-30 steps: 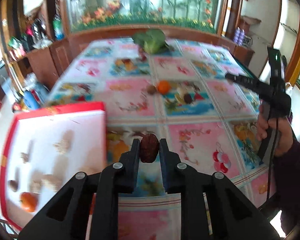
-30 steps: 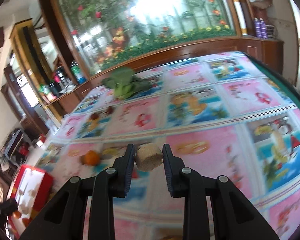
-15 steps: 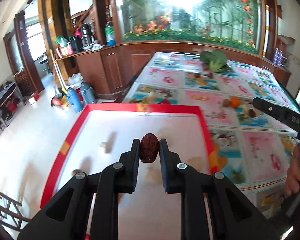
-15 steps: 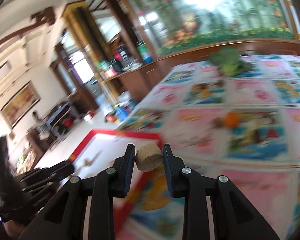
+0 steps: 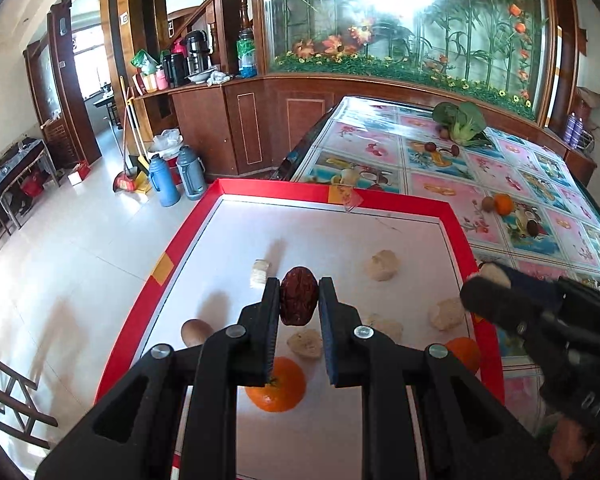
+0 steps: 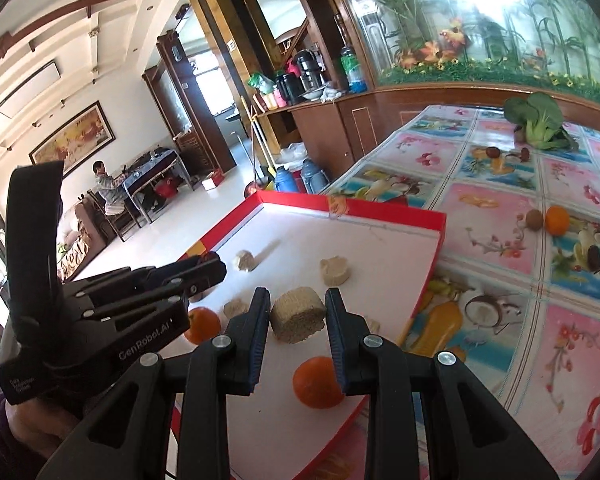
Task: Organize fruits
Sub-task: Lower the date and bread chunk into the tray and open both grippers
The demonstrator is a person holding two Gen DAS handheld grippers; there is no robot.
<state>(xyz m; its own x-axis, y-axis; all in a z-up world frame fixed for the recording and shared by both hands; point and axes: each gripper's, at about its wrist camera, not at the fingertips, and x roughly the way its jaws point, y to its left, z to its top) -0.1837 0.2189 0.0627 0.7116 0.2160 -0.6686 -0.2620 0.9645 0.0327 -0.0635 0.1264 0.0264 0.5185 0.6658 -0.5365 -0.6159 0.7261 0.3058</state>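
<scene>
My left gripper (image 5: 299, 300) is shut on a dark red date (image 5: 298, 295) and holds it above the red-rimmed white tray (image 5: 396, 194). My right gripper (image 6: 297, 312) is shut on a tan cylindrical cake piece (image 6: 297, 314) over the same tray (image 6: 380, 210). In the tray lie two oranges (image 5: 276, 386) (image 6: 316, 382), several beige pieces (image 5: 382, 265) and a brown round fruit (image 5: 195, 331). The right gripper also shows in the left wrist view (image 5: 496, 296), and the left gripper in the right wrist view (image 6: 209, 266).
On the flowered tablecloth (image 6: 496, 208) lie an orange (image 6: 556, 220) beside a kiwi (image 6: 534, 220), some small dark fruits (image 6: 492, 152) and a green leafy vegetable (image 6: 538, 120). The tray sticks out past the table's left edge over the floor. Wooden cabinets stand behind.
Both grippers have swung left from over the tablecloth to above the tray, each still holding its item. The right gripper has come in close beside the left one.
</scene>
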